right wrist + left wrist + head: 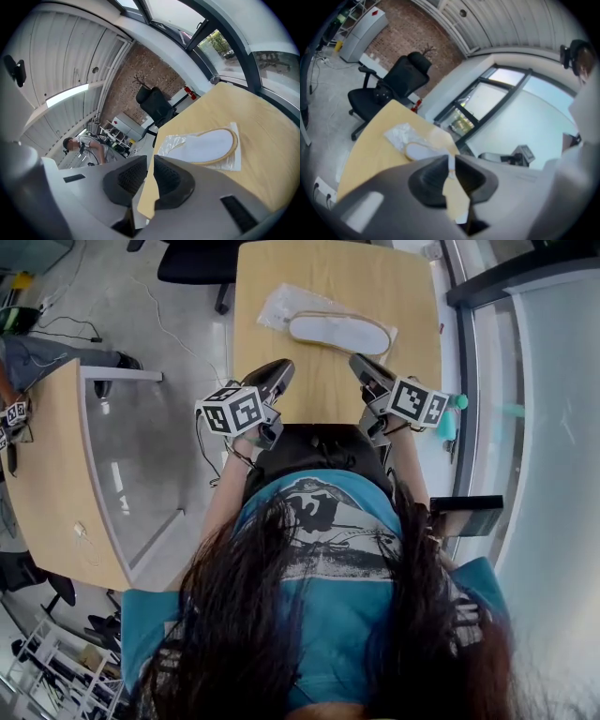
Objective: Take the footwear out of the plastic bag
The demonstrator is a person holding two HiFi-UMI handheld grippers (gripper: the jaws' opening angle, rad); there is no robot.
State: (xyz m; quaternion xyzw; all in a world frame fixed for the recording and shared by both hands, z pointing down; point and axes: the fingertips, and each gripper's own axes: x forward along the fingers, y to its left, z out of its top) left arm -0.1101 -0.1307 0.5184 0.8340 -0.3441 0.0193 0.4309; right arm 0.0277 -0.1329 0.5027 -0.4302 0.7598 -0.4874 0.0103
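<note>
Well beyond the left gripper (pixel 281 369) and right gripper (pixel 361 365), fingers (pixel 171 178) nearly together, empty: bagged slipper (pixel 339 332).

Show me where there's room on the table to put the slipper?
Bare table between the bag and the left gripper and right gripper, and a strip past the bag at the far edge. The middle is crowded: the bag with its slipper lies there.
</note>
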